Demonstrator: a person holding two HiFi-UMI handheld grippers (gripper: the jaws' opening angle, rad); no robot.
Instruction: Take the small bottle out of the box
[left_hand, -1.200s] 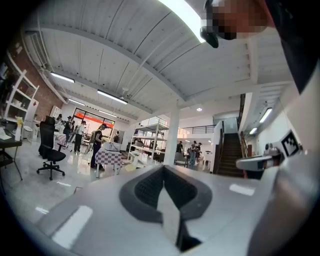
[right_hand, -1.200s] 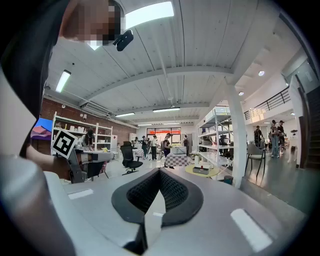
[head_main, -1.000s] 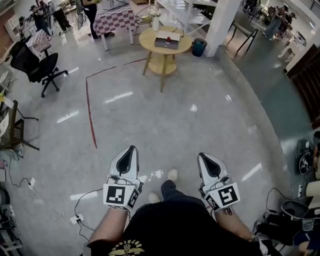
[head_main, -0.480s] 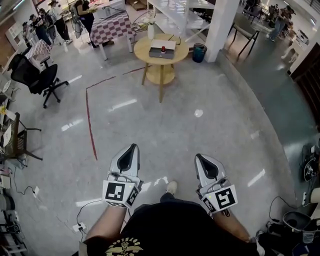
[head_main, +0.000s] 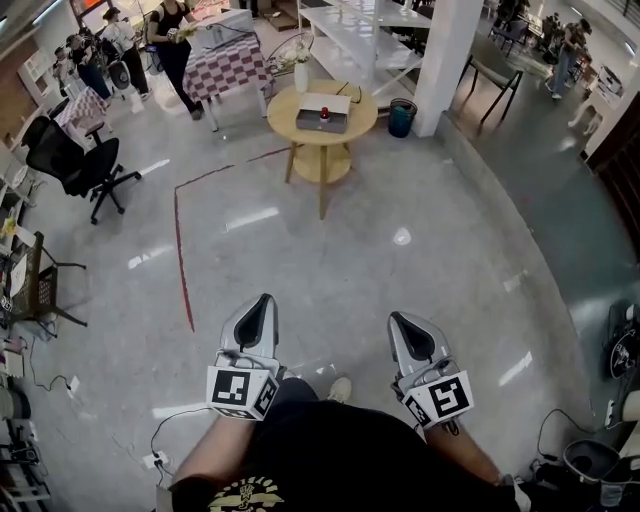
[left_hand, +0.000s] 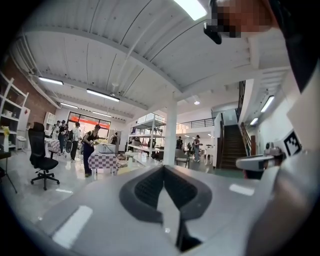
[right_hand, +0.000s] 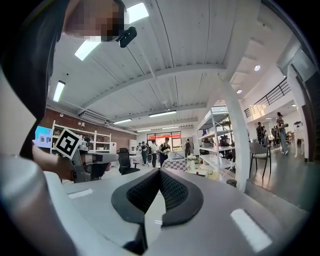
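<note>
Both tongs are sitting shut and empty: the left gripper (head_main: 262, 301) and the right gripper (head_main: 397, 321) are pointing forward over the grey floor (head_main: 420, 190) in the lower middle of the head view, and each gripper view is showing jaws pressed together with nothing between them. The box (head_main: 335, 104) is resting on a round wooden table (head_main: 288, 104) at the upper middle, well apart from both grippers. A small red-capped thing (head_main: 324, 115), too small to tell as the bottle, is showing at the box

Open lab hall: polished floor (head_main: 400, 300); white shelving (head_main: 360, 30); office chair (head_main: 75, 165); staircase (left_hand: 230, 145)
</note>
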